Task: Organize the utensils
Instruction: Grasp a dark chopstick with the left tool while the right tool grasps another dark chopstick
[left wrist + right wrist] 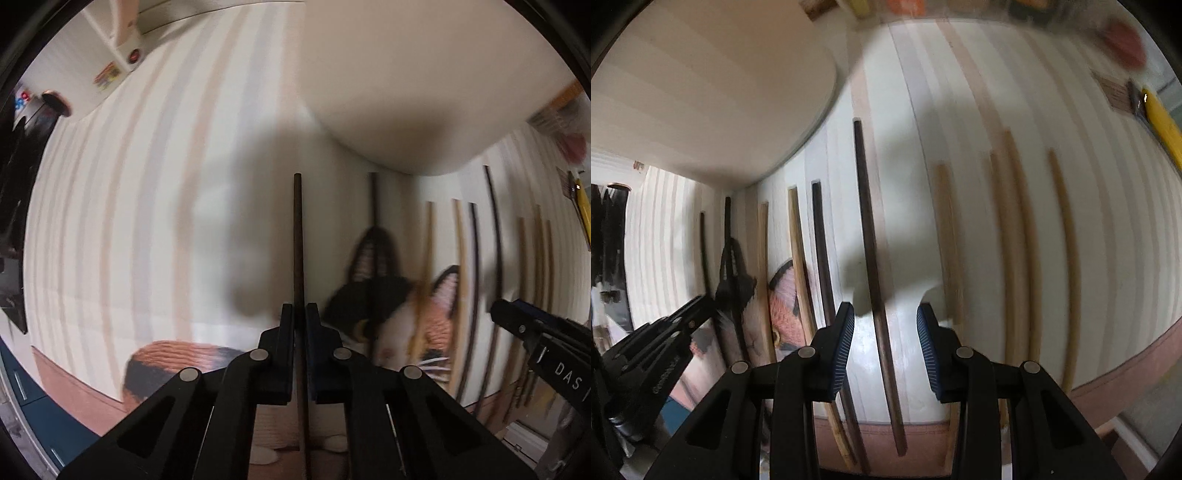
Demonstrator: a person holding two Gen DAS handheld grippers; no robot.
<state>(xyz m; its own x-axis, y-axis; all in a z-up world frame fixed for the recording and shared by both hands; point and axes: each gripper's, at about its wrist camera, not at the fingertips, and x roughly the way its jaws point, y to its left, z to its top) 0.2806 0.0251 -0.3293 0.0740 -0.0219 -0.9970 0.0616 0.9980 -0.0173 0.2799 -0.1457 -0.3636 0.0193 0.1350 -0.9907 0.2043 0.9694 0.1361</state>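
left gripper (299, 314) clamps a dark chopstick (297, 229); right gripper (885, 325) straddles another chopstick (871, 258), unclosed.

Both wrist views face down, close over shared striped cloth (110, 221), chopsticks (873, 258)

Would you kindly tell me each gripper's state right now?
Left gripper: shut on a dark chopstick.
Right gripper: open, astride another dark chopstick, not gripping.

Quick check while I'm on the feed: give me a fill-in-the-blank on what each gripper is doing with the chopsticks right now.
1. The left gripper is shut on a ____ chopstick.
2. The right gripper has its jaws ____ around another dark chopstick.
3. The chopsticks lie on a ____ cloth.

Missing words: dark; open; striped
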